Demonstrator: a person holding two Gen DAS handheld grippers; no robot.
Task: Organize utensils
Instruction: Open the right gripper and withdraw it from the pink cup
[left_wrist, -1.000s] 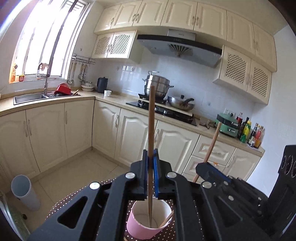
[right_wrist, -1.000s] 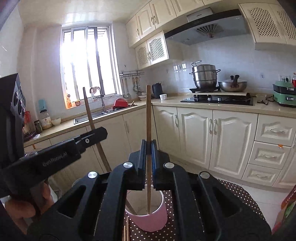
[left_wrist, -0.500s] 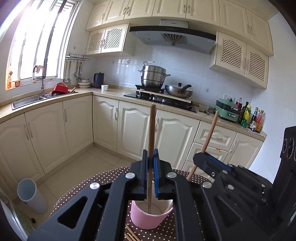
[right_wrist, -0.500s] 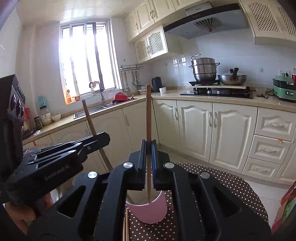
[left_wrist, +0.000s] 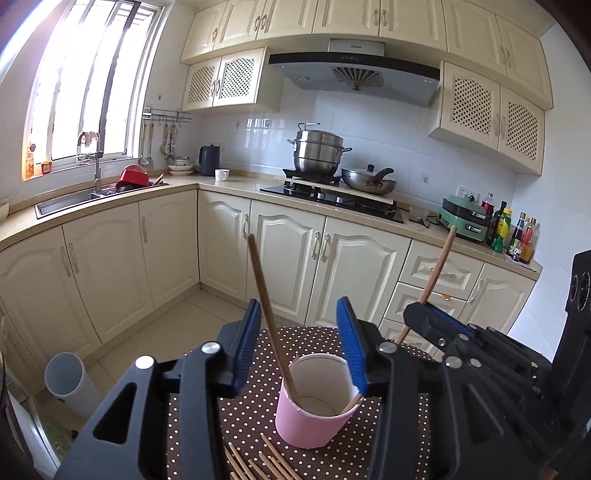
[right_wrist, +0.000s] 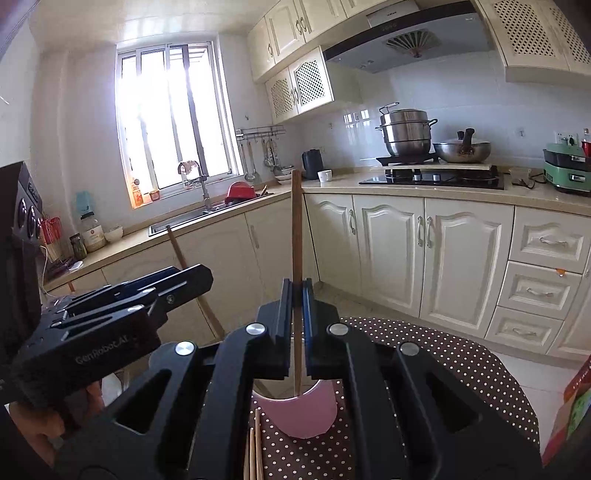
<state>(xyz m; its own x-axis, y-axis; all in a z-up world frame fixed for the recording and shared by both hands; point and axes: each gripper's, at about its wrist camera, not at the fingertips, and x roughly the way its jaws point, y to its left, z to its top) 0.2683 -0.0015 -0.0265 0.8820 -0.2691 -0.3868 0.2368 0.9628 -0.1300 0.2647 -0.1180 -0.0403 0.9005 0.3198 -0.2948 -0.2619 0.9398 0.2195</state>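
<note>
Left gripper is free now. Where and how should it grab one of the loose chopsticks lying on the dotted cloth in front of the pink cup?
Judging by pose, grip a loose chopstick near its far end by the pink cup, coming from above with the left gripper jaws straddling its width. The sticks lie flat and close together on the dotted cloth, so a side approach would likely catch neighbours.

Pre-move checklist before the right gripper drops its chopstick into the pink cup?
1. Left gripper released: ok. Its jaws have just been opening; its chopstick leans in the pink cup, no pad pressing it.
2. Right gripper gripping: ok, shut on the upright chopstick.
3. Upright chopstick's tip over the cup mouth: ok, it sits inside the rim.
4. Cup upright on the dotted cloth: ok.
5. Grippers clear of each other: cannot tell.
6. Loose chopsticks remain on the cloth: not ok, more to collect.
</note>
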